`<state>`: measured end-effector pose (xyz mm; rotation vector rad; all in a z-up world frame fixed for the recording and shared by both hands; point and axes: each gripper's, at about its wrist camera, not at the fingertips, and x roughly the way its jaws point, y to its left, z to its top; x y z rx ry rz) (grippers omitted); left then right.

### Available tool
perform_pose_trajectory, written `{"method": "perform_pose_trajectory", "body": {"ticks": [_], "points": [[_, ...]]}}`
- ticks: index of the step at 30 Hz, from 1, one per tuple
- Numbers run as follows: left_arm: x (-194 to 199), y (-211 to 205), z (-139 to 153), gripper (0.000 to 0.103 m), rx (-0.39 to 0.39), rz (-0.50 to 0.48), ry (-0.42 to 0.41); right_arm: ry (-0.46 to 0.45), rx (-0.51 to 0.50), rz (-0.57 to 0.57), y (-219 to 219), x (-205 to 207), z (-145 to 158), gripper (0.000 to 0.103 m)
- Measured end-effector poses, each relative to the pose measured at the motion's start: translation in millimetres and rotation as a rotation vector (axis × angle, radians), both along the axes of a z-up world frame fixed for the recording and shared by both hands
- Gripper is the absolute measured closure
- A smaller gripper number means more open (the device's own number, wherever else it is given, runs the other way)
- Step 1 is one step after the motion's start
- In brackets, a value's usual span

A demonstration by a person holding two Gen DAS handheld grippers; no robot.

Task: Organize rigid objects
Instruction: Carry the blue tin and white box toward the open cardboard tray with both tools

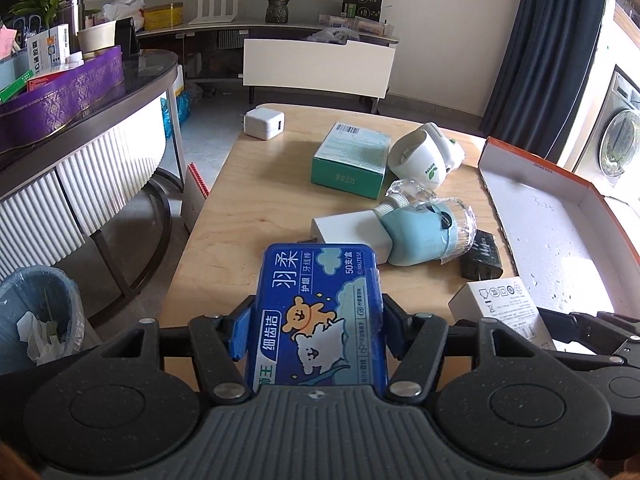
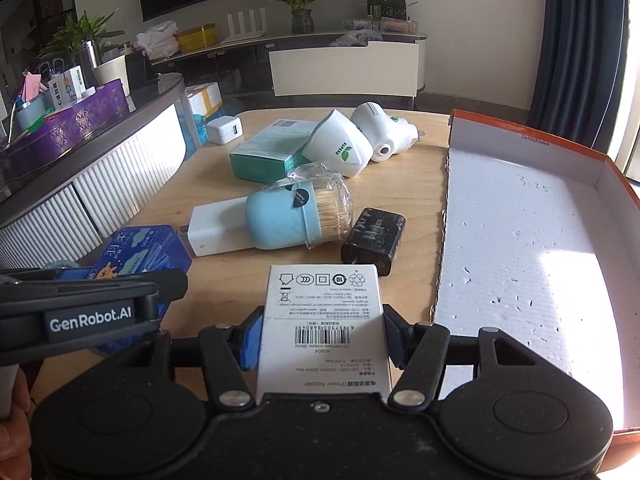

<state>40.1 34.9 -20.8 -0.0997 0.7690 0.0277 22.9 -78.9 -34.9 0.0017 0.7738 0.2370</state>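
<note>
My left gripper (image 1: 317, 322) is shut on a blue dental floss box (image 1: 320, 280) with a cartoon bear; its blue pads press on both long sides, and the box sticks out forward over the wooden table (image 1: 240, 208). In the right wrist view the same blue box (image 2: 148, 248) shows at the left. My right gripper (image 2: 322, 334) is shut on a white power adapter box (image 2: 324, 292) with a barcode, held just left of the shallow orange-rimmed cardboard tray (image 2: 520, 220). The tray's white floor is bare.
On the table lie a light blue toothpick holder (image 2: 288, 220), a white charger (image 2: 216, 232), a black charger (image 2: 374, 236), a teal box (image 2: 264, 160), two white plug-in devices (image 2: 340, 148) and a small white adapter (image 2: 224, 130). A bin (image 1: 36, 312) stands left of the table.
</note>
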Motion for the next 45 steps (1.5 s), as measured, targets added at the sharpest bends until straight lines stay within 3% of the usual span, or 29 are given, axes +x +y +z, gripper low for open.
{"method": "perform_pose_trajectory", "body": {"ticks": [19,45], "points": [[-4.2,-12.7,20.4,0.04,-0.023,-0.013,-0.013,-0.031,0.009,-0.029,-19.4,-4.1,34.1,0.032],[8.8,-49.7,38.3,0.04,-0.004,-0.107,-0.039,-0.039,0.043,-0.129,-63.2,-0.9,50.7,0.032]]}}
